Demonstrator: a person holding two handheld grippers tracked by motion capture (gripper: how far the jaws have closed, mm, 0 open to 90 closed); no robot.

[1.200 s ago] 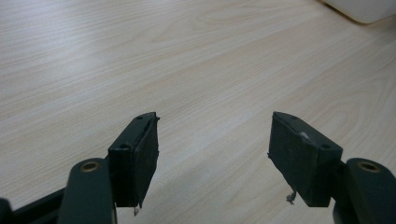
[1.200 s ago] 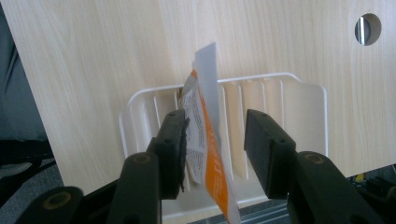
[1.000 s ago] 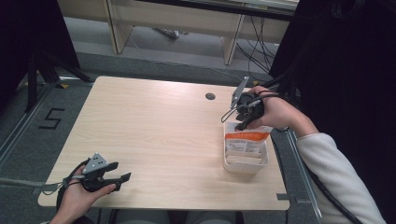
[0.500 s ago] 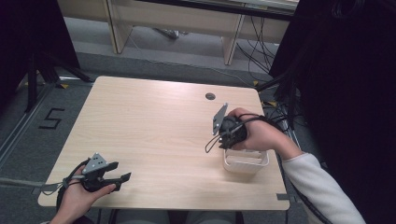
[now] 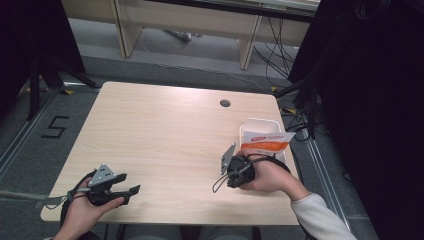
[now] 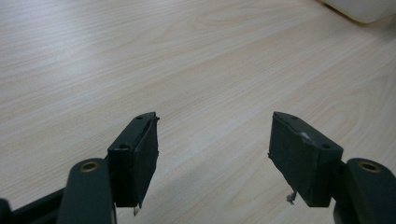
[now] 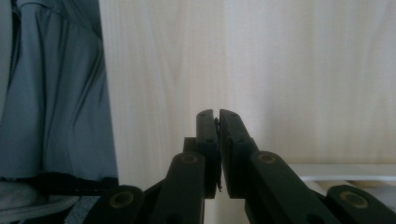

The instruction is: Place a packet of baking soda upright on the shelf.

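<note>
High view: my right gripper point(image 5: 227, 172) has come back from over the white tub point(image 5: 260, 125) toward my side of the table point(image 5: 165, 130), and the orange-and-white packet point(image 5: 264, 141) now lies across the tub's near rim, behind and to the outer side of the jaws. A second ago that gripper was above the tub with the packet under it; half a second ago my hand covered the tub. I take the drop as done: the packet sits in or on the tub, though I cannot tell whether it is fully inside or propped on the rim.

In the right gripper view the right gripper's jaws are clenched pad to pad with nothing between them, pointing at bare wood, with a strip of the tub's white rim point(image 7: 345, 170) low on one side and grey trousers point(image 7: 56, 93) on the other.

My left gripper point(image 5: 131, 192) has not moved; it rests near the table's front corner, well apart from the tub. In the left gripper view its jaws stand released and wide, empty, with open tabletop ahead of them and a corner of the tub point(image 6: 362, 7) far beyond the right-hand jaw.

Ahead of either pair of jaws there is only wood. The cable hole point(image 5: 225, 103) lies beyond the tub, out of the way.
</note>
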